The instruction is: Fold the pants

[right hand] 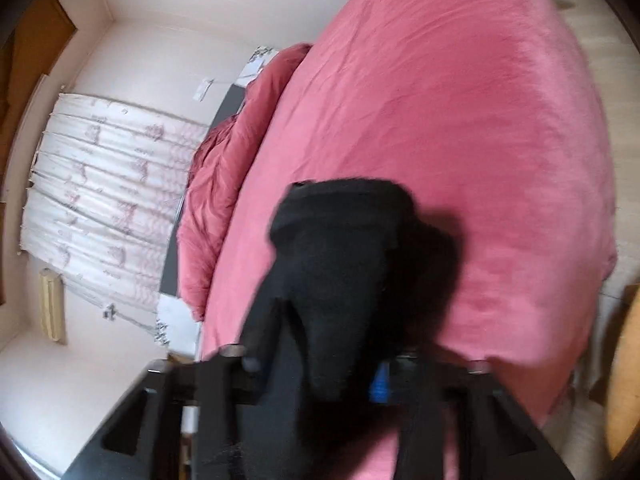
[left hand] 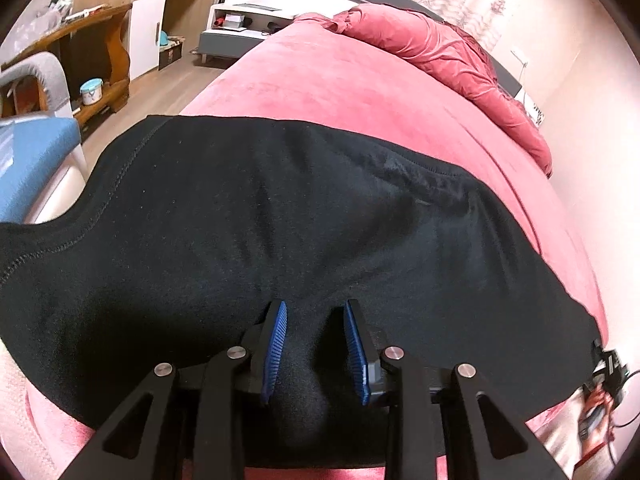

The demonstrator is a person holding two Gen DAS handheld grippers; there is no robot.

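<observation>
Pink bed (left hand: 320,92) carries the black pants (left hand: 240,216), long axis along its near edge | left gripper (left hand: 316,312) clamps a fabric bunch at that edge | right gripper (right hand: 320,360) lifts another pinched end, fabric draped forward.

Warm, even indoor light fills both views, with a pinkish cast on the walls. The left wrist view is sharp; its black pants (left hand: 280,220) show stitching and lint. The right wrist view is smeared by motion blur, worst along the bottom. Fisheye bending curves the bed (right hand: 460,120), and dark vignette rings the corners.
</observation>
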